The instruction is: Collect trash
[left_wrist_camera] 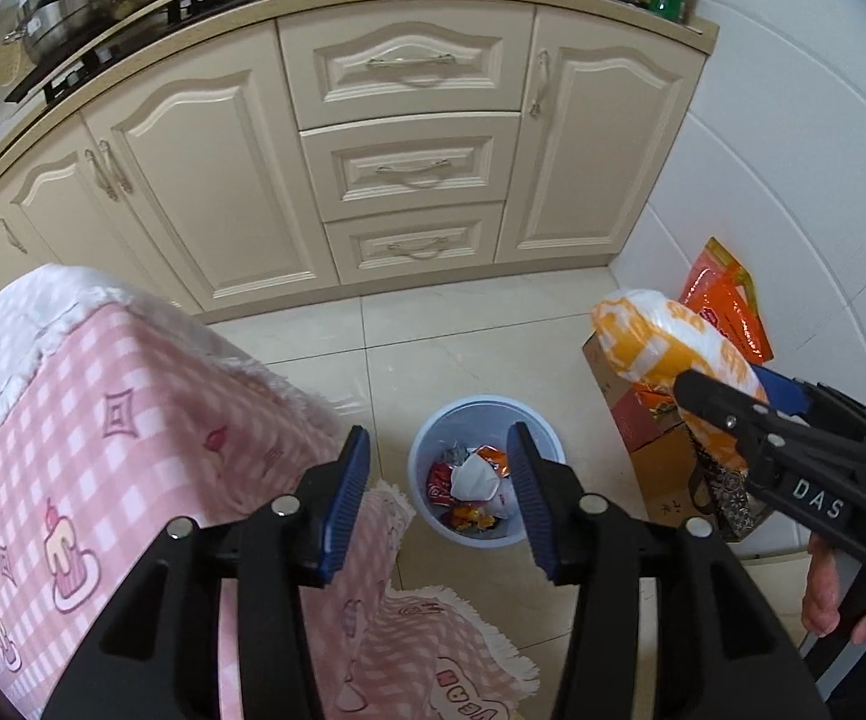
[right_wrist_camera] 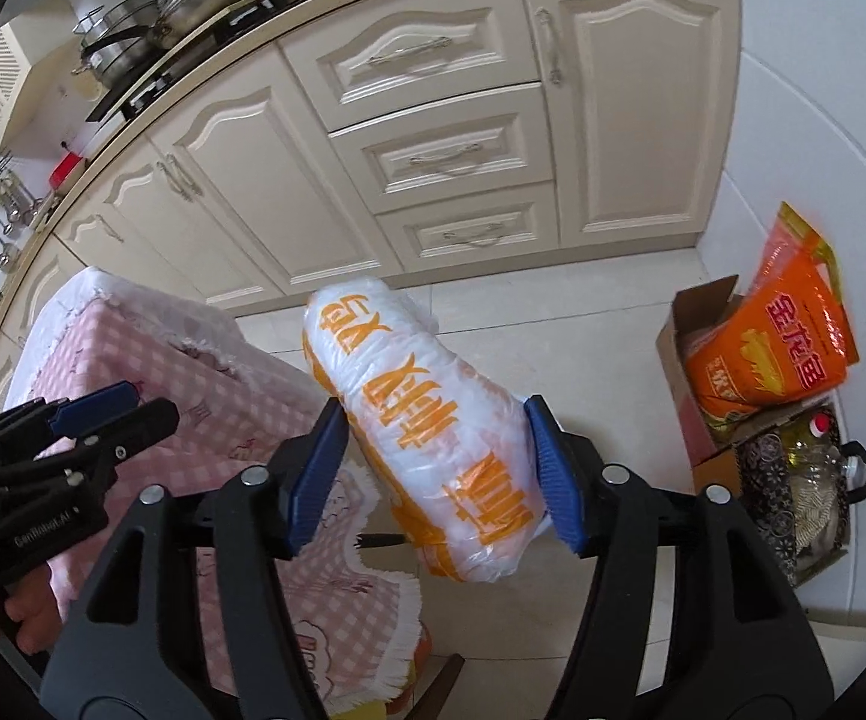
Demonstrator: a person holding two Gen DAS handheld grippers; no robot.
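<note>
Cream kitchen cabinets [left_wrist_camera: 409,138] are filling the upper half of both wrist views, with pale floor tiles [left_wrist_camera: 481,324] spreading beneath them. A tabletop under a pink checked cloth [left_wrist_camera: 133,420] is occupying the lower left of the left wrist view. A cardboard box [right_wrist_camera: 691,360] holding an orange rice bag [right_wrist_camera: 775,336] is sitting at the right edge of the right wrist view.

The right gripper [right_wrist_camera: 439,474] is carrying a white plastic bag with orange print [right_wrist_camera: 427,420]; its jaws are clamped on the bag's lower part, and the top is leaning up and left, unsupported. The left gripper [left_wrist_camera: 439,498] is pointing down with jaws apart and nothing between them, framing a pale blue trash bin [left_wrist_camera: 487,468] at lower centre, already holding wrappers.

The bin is not showing in the right wrist view. Risk: the soft bag could slide free and land on the floor beside the bin.
</note>
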